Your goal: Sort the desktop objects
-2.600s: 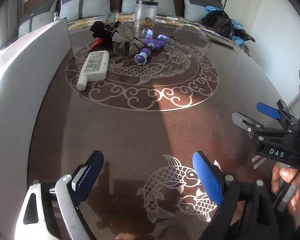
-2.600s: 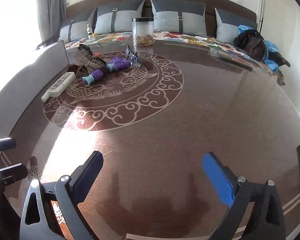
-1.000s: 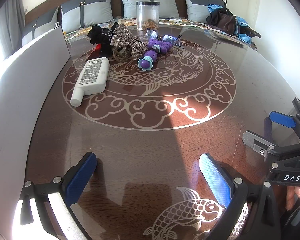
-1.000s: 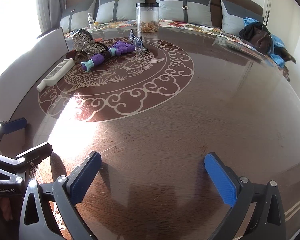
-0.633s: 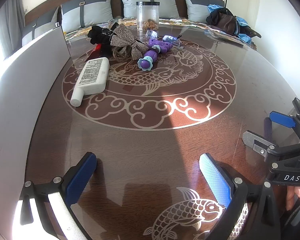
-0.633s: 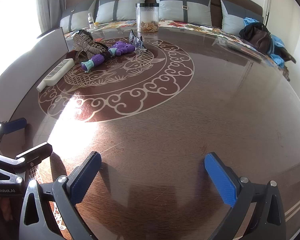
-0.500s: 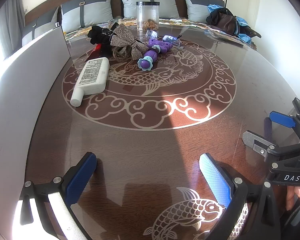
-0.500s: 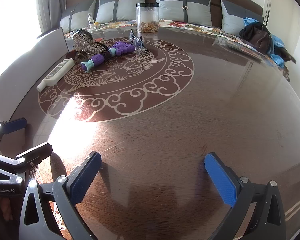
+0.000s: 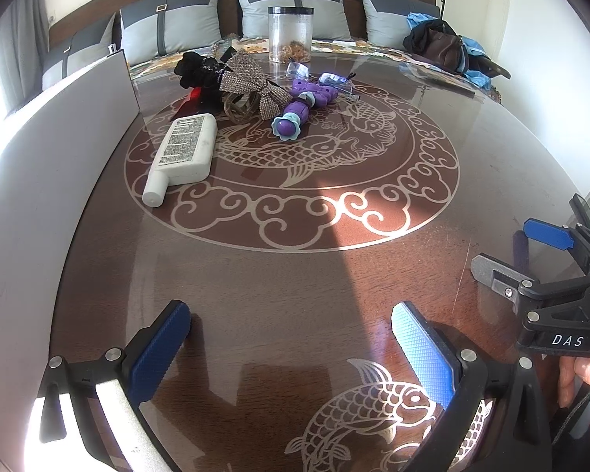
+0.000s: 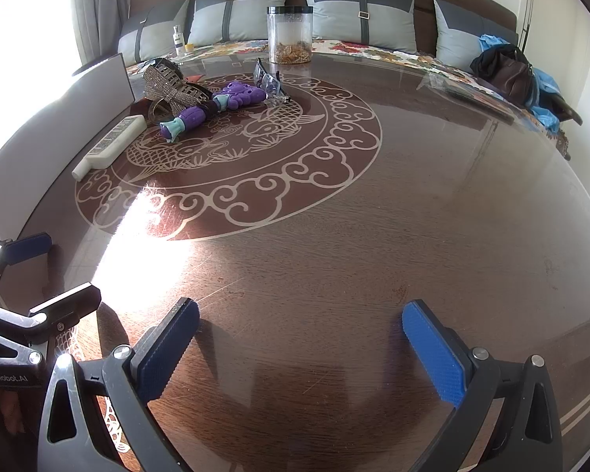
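Note:
Far across the round brown table (image 9: 295, 275) lies a cluster: a white bottle (image 9: 185, 149) on its side, a sparkly bow (image 9: 251, 86), a black fabric item (image 9: 194, 69), a purple toy (image 9: 303, 108) and clear glasses (image 9: 326, 78). The same bottle (image 10: 112, 143), bow (image 10: 169, 80), purple toy (image 10: 216, 108) and glasses (image 10: 269, 78) show in the right wrist view. My left gripper (image 9: 291, 342) hovers open and empty near the table's front edge. My right gripper (image 10: 301, 342) is also open and empty, far from the objects.
A clear jar (image 9: 291, 33) with a black lid stands behind the cluster. A white panel (image 9: 59, 137) runs along the table's left side. A sofa with grey cushions (image 10: 358, 11) and a dark bag (image 10: 507, 69) lie beyond. A hand (image 9: 582, 373) holds the right gripper.
Since 2.6 s ago both grippers moved slightly forward toward the cluster; over the last second nothing has visibly moved.

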`<act>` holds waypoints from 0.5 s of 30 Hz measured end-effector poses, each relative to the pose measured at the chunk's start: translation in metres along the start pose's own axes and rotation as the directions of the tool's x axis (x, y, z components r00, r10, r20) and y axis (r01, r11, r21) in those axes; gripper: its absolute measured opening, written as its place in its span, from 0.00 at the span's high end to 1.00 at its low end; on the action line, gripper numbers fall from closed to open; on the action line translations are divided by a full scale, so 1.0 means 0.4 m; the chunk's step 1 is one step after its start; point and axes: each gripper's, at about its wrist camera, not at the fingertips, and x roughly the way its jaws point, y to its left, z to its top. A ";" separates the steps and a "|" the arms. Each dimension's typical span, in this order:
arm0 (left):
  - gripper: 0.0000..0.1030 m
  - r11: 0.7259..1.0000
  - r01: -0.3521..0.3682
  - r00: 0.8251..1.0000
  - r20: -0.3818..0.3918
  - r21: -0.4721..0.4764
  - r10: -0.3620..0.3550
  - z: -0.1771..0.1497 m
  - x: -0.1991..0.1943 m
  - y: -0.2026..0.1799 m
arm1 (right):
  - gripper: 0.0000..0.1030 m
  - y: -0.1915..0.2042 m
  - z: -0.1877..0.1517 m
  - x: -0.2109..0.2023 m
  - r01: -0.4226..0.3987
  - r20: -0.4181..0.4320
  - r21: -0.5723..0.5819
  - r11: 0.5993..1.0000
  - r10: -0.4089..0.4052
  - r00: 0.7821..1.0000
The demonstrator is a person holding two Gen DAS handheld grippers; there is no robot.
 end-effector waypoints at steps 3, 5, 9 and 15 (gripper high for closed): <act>0.00 1.000 -0.009 0.999 0.044 -0.028 0.011 0.014 -0.028 0.044 | 0.00 0.000 0.000 0.000 0.000 0.000 0.000 1.000 0.000 1.000; 0.00 0.999 -0.047 0.997 0.055 -0.023 0.048 0.046 -0.032 0.074 | 0.00 0.000 0.000 0.000 0.000 0.000 0.000 1.000 0.000 1.000; 0.00 0.996 -0.069 0.997 0.023 -0.049 0.070 0.139 0.007 0.144 | 0.00 0.000 0.001 0.001 0.002 -0.001 -0.001 1.000 -0.002 1.000; 0.00 0.995 -0.087 0.992 -0.090 -0.045 0.083 0.265 0.135 0.200 | 0.00 0.001 0.002 0.001 0.001 -0.001 -0.002 1.000 -0.001 1.000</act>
